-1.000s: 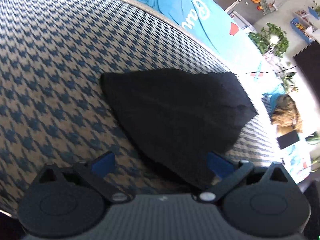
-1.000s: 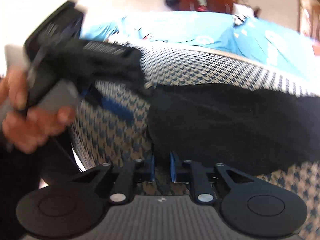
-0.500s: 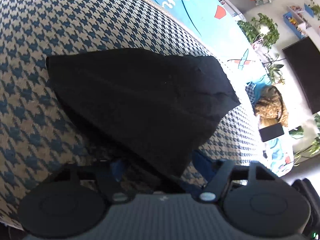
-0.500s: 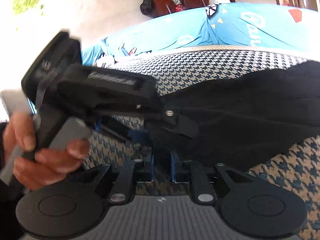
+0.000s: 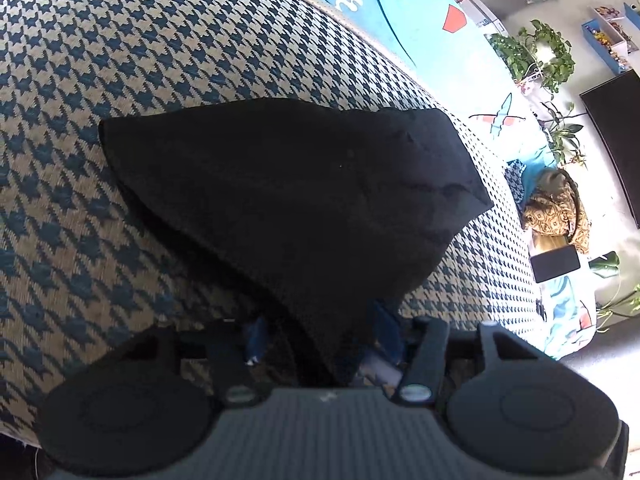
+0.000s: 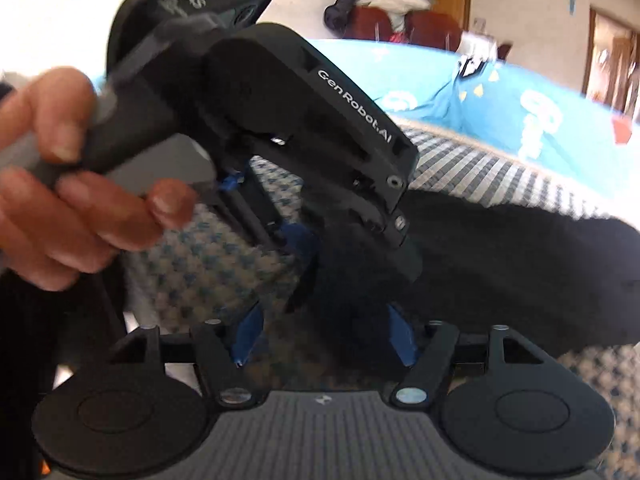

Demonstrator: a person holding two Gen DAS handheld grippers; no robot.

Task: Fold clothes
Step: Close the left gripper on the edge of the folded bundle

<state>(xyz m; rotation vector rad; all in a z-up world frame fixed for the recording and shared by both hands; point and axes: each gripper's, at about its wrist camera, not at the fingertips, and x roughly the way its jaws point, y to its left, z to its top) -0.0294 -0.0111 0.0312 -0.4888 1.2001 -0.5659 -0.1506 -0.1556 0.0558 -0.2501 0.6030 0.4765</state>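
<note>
Since 1.0 s ago both grippers moved in on the near corner of the black garment (image 5: 288, 200), lying on the houndstooth sofa cushion (image 5: 120, 60). Its long axis ran up-right, away from both. Left gripper (image 5: 320, 340) fingers narrowed around that corner; full clamp could not be told. Right gripper (image 6: 322, 336) fingers parted, straddling the cloth just beside the left

Plain black on the folded garment (image 5: 288, 200), centre of frame, no print. Teal-and-beige houndstooth across the cover (image 5: 120, 60) filling the left. Bright blue with white lettering and a red patch on the sheet (image 5: 400, 4), upper right. Blue pads (image 6: 246, 334) on both grippers' black fingers, grey ribbed bodies at bottom.
</note>
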